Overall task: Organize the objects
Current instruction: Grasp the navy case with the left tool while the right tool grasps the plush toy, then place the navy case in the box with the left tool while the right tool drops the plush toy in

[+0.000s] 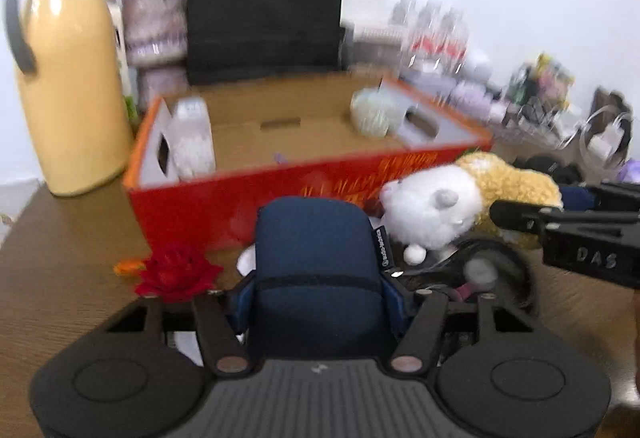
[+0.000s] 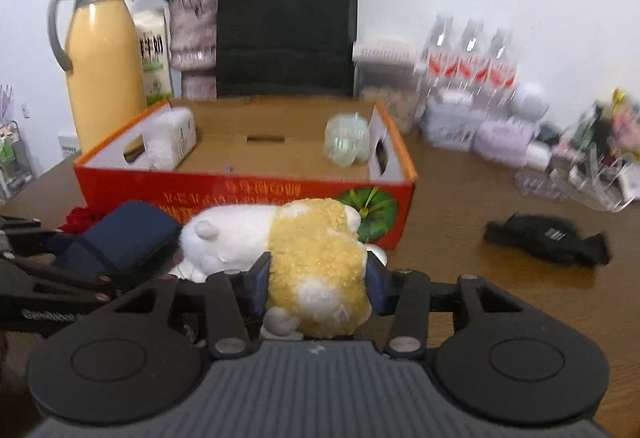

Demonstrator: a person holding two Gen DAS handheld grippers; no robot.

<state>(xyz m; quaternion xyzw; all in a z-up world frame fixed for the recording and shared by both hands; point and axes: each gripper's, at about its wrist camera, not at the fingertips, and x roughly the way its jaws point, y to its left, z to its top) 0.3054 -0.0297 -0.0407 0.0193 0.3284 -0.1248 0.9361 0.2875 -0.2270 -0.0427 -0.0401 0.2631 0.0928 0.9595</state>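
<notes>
My left gripper (image 1: pixel 318 302) is shut on a navy blue pouch (image 1: pixel 316 258), held in front of the orange cardboard box (image 1: pixel 248 206). My right gripper (image 2: pixel 316 278) is shut on a white and yellow plush toy (image 2: pixel 316 258), also in front of the box (image 2: pixel 240 190). In the left wrist view the plush (image 1: pixel 440 206) and the right gripper's fingers (image 1: pixel 560 226) show at the right. In the right wrist view the pouch (image 2: pixel 132 234) shows at the left. The box holds a white pack (image 2: pixel 172 138) at its left end and a pale green object (image 2: pixel 346 142) at its right end.
A red fabric flower (image 1: pixel 176 272) lies on the wooden table left of the pouch. A yellow thermos jug (image 2: pixel 104 62), a flower vase (image 2: pixel 192 26), a black paper bag (image 2: pixel 286 18) and water bottles (image 2: pixel 468 58) stand behind the box. A black cloth item (image 2: pixel 548 238) lies at the right.
</notes>
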